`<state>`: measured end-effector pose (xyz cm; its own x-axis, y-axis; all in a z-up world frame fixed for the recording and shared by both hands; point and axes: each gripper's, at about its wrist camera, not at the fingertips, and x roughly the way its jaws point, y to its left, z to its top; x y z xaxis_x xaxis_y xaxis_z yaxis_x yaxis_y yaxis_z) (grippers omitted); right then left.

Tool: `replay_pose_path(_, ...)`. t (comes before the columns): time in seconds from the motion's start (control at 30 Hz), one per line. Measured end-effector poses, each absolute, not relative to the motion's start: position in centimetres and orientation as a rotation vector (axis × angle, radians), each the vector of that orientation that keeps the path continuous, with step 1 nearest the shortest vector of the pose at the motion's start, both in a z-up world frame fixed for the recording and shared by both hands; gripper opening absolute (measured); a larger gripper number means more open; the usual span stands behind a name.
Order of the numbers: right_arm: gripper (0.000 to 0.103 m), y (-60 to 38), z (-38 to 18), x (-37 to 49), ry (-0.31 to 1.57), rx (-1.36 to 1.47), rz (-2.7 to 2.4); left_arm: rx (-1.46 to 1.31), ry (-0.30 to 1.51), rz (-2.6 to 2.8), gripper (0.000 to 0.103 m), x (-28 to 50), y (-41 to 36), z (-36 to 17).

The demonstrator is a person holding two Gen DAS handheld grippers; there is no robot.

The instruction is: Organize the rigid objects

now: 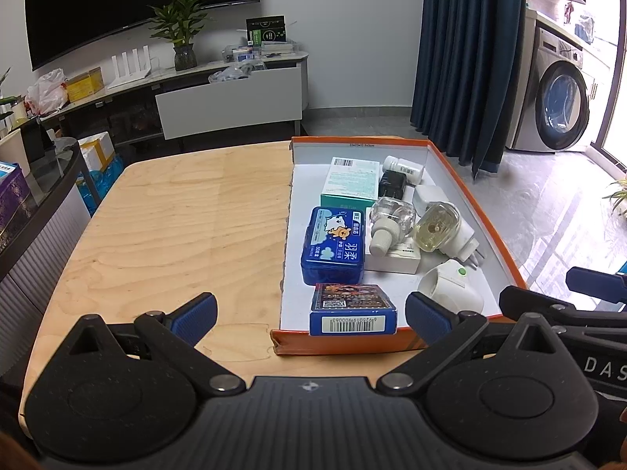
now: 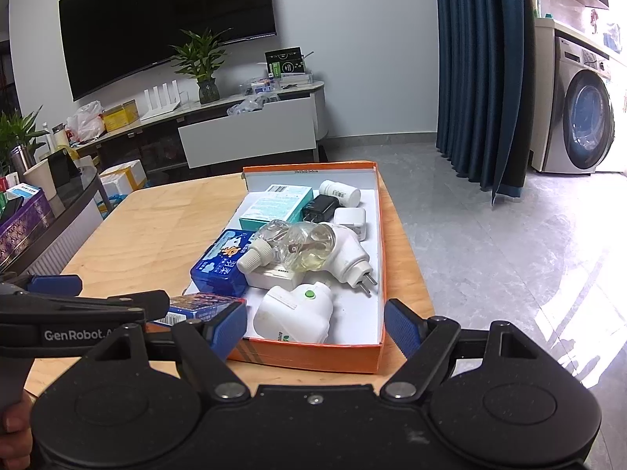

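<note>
With both the left gripper (image 1: 311, 315) and right gripper (image 2: 315, 323) wide and empty, reaching into the crowded orange-rimmed cardboard tray (image 2: 382, 235) probably risks toppling the clear glass refill bottle (image 2: 274, 244) perched on the white plug-in heater (image 2: 347, 252).

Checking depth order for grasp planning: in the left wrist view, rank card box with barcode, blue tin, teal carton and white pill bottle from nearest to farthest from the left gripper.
1. Blue card box with barcode, at the tray's near edge, between the open jaws.
2. Blue rounded tin, just behind it, tray's left side.
3. Teal-and-white carton, mid-back.
4. White pill bottle, back right.
</note>
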<state>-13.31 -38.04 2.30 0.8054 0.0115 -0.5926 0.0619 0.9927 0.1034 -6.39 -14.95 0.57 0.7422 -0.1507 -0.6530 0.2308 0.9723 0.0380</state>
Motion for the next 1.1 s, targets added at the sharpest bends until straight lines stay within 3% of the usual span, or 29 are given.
replay_pose_path(1.1,0.091,-37.87,1.93,-12.88,0.642,0.119,-0.023,0.123,0.723,-0.215,0.103,-5.68,-14.91,0.20)
